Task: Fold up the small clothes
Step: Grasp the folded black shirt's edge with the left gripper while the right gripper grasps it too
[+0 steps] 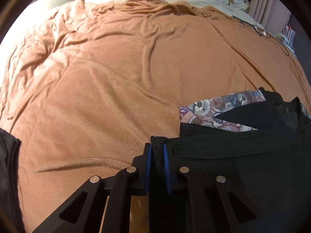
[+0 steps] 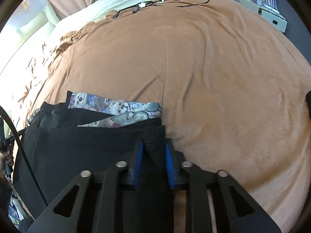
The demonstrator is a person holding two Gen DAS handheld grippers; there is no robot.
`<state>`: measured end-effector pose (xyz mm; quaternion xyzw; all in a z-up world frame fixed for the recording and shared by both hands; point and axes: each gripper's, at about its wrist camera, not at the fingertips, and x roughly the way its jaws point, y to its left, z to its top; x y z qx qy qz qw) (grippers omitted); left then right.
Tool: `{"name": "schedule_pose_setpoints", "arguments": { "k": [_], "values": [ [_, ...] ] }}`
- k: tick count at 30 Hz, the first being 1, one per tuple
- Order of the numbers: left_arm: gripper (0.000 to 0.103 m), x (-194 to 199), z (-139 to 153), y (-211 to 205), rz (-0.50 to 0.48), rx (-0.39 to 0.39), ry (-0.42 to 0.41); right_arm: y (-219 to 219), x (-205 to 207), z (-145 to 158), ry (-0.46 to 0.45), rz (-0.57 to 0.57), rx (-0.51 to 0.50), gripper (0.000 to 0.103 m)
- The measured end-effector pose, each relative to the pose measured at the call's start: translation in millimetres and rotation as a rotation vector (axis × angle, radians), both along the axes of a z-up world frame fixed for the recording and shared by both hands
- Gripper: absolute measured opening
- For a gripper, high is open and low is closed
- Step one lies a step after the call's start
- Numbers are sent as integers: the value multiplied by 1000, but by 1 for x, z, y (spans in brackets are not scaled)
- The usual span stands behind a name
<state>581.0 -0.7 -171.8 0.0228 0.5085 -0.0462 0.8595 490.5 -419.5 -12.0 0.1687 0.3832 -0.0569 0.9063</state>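
Black knit (image 1: 223, 151) pinched at both near corners, left gripper (image 1: 157, 155) and right gripper (image 2: 154, 153) clenched on it, patterned lining (image 2: 120, 110) showing at 12 o'clock; fold seems barely begun.

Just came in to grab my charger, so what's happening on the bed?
A person is folding clothes with a handheld gripper in each hand. The left gripper and the right gripper are each shut on a corner of the same black garment, one at its left end and one at its right. It is held over the brown blanket on the bed. Behind it lies a patterned cloth together with more dark fabric. Some cables lie at the blanket's far edge.
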Motion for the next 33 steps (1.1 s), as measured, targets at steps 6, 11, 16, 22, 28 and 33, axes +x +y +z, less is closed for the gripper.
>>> {"name": "schedule_pose_setpoints", "arguments": {
  "k": [6,11,16,22,28,33],
  "values": [
    [10,-13,21,9,31,-40,-50,19,-24,17,-39,-2,-62,6],
    [10,-24,49,15,34,-74,-100,27,-41,36,-84,-13,-60,6],
    [10,-33,85,16,34,-73,-172,39,-59,61,-136,-9,-89,6],
    [9,-25,109,15,40,-73,-214,46,-66,83,-179,-34,-111,6],
    [9,2,108,13,55,-73,-206,42,-47,81,-166,-60,-111,6],
    [9,29,89,7,49,-56,-148,37,-16,73,-118,-65,-121,6]
  ]
}}
